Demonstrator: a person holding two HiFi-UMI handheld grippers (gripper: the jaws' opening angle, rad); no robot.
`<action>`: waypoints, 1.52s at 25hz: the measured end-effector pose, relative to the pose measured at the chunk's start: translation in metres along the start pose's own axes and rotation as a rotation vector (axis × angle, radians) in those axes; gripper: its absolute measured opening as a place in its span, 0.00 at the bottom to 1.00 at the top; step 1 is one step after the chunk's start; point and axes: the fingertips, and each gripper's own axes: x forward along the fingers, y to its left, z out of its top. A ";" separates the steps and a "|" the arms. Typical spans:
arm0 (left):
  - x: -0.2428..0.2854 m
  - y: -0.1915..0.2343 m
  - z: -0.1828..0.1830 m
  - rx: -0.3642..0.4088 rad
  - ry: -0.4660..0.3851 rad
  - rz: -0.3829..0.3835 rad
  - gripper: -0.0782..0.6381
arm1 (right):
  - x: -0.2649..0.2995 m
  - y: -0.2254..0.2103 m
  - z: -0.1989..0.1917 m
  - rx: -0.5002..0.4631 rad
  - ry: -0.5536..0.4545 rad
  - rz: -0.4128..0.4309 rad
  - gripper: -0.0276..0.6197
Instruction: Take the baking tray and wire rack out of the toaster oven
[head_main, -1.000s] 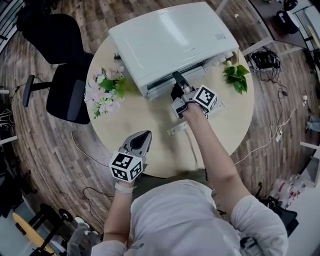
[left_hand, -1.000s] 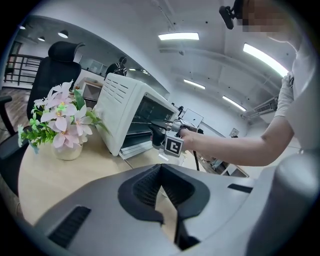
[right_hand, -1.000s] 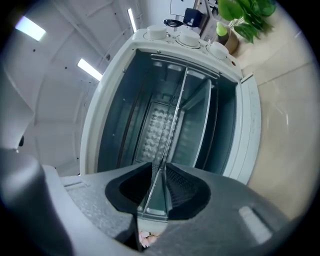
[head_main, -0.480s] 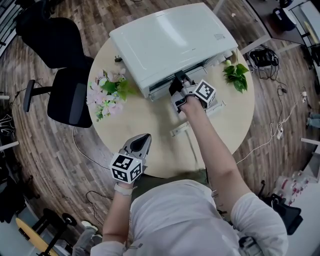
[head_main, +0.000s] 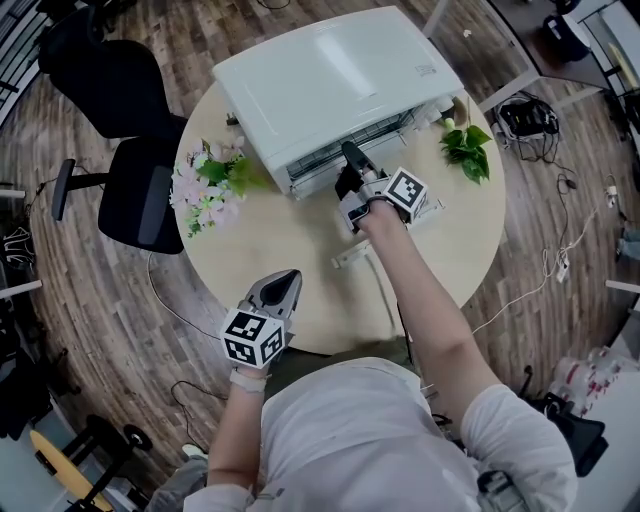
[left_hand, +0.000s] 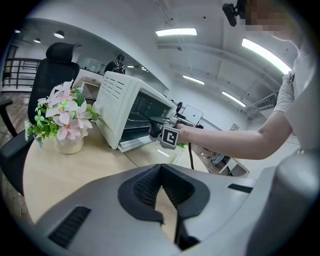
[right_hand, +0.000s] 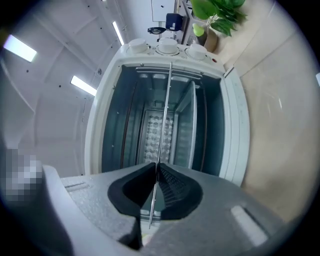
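The white toaster oven (head_main: 330, 80) stands on the round table (head_main: 300, 250) with its door down. My right gripper (head_main: 347, 157) reaches level into the oven mouth. In the right gripper view the wire rack (right_hand: 167, 100) appears edge-on as a thin metal line running between the jaws. The right gripper (right_hand: 156, 165) is closing, and its pads pinch the rack's front wire. A patterned metal surface (right_hand: 159, 135) lies deeper inside; I cannot tell whether it is the baking tray. My left gripper (head_main: 283, 283) hovers shut and empty over the table's near edge, and the left gripper view shows the oven (left_hand: 120, 107) from the side.
A vase of pink flowers (head_main: 210, 185) stands left of the oven and a green plant (head_main: 468, 150) to its right. A black chair (head_main: 140, 190) sits beyond the table's left edge. A cable (head_main: 385, 290) and a small white piece (head_main: 350, 257) lie on the table under my right arm.
My right gripper has stayed at the oven mouth and rolled slightly. The left gripper has not moved.
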 end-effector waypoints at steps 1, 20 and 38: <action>-0.001 -0.003 -0.001 -0.002 -0.002 0.005 0.11 | -0.005 0.000 0.000 0.006 0.001 0.009 0.09; -0.009 -0.077 -0.032 -0.003 -0.039 0.063 0.11 | -0.107 0.015 -0.016 0.021 0.037 0.046 0.08; 0.012 -0.140 -0.051 0.006 -0.056 0.074 0.11 | -0.204 0.030 -0.006 -0.008 0.104 0.106 0.08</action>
